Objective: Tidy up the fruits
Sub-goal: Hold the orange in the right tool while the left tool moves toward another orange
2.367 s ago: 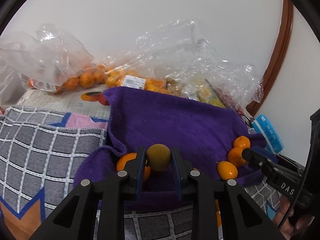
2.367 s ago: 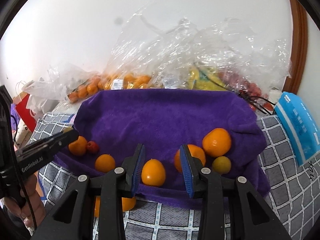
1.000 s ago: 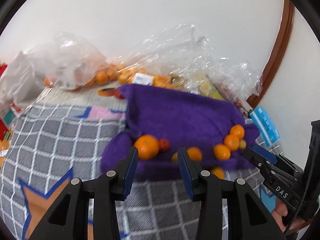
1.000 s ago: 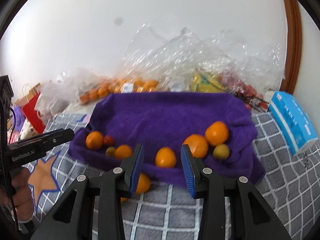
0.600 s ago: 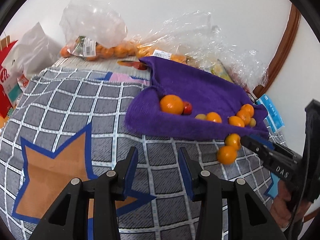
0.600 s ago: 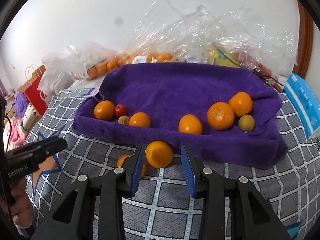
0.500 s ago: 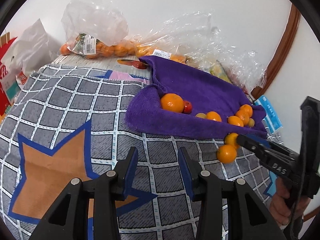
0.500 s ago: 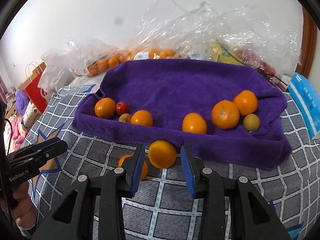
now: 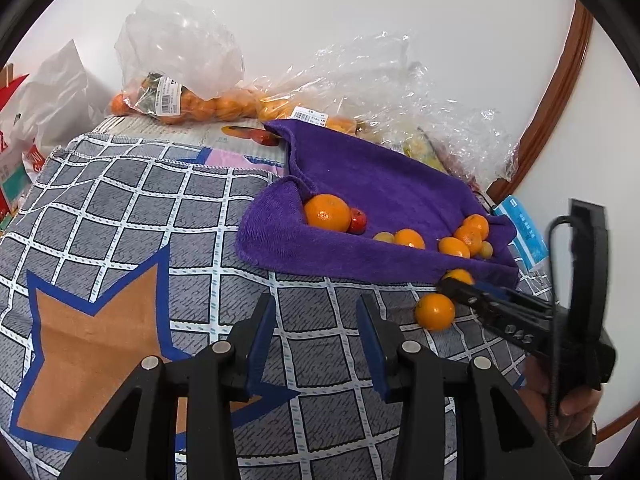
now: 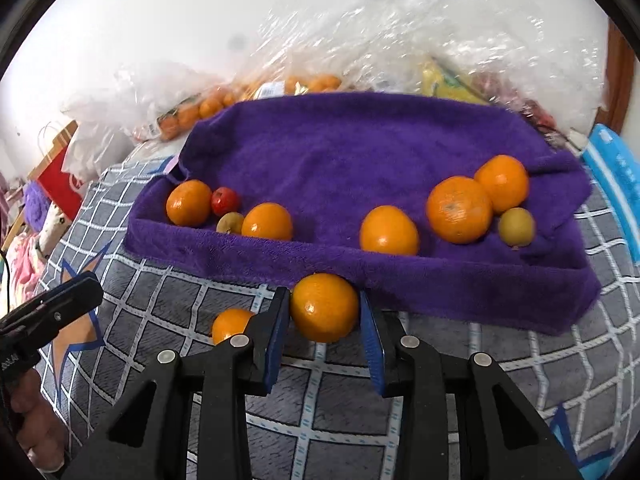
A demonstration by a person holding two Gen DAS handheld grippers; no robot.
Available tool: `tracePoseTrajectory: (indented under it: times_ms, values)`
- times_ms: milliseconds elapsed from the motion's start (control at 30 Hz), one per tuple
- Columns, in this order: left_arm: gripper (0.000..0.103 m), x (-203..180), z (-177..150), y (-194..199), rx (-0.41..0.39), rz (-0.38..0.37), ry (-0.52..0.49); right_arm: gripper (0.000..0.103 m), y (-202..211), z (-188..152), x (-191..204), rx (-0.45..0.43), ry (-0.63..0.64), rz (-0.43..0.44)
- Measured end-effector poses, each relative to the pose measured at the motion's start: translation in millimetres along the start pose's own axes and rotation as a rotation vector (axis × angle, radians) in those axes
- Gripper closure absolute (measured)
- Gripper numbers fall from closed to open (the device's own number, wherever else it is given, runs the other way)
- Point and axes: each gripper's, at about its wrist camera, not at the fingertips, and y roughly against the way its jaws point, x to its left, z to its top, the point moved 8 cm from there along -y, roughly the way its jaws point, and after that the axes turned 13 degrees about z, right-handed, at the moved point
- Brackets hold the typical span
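Right claw [image 10: 325,334]: jaws just closing around stray orange [image 10: 324,307] at lower centre, bound for purple towel [image 10: 360,152].
Left claw [image 9: 316,344]: open, empty, waiting.

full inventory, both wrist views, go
towel: 1, purple, on blanket
towel oranges: 5, orange, along front fold
small fruits: 2, yellow-green, on towel
red fruit: 1, red, towel's left
gripped orange: 1, orange, on blanket
loose orange: 1, orange, beside it
blanket: 1, grey checked
bags: several, clear, behind towel
pack: 1, blue, right
left tongs: black, open, empty
right tongs: black, just closed onto gripped orange
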Motion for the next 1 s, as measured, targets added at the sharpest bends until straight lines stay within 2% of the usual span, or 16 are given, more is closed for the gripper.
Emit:
tracePoseTrajectory:
  times_ms: [133,300,400,500,700,1000]
  values:
    - [0.064,0,-3,-5,0.016,0.011,-0.002,0.068,23,-9,-4,-0.013,0.01,-0.029]
    - [0.064,0,-4,-9,0.026,0.022,-0.003,0.068,38,-39,-16,0.01,0.002,-0.086]
    - [0.064,0,-7,-14,0.034,0.044,-0.015,0.068,37,-50,-20,0.001,-0.011,-0.073]
    - [0.064,-1,-11,-19,0.046,0.077,-0.031,0.068,40,-52,-19,-0.038,-0.001,-0.081]
    - [0.063,-5,-15,-23,0.035,0.125,-0.067,0.068,39,-52,-24,-0.046,-0.044,-0.043]
    - [0.061,-2,-15,-23,0.034,0.105,-0.021,0.068,40,-52,-11,-0.045,0.039,-0.053]
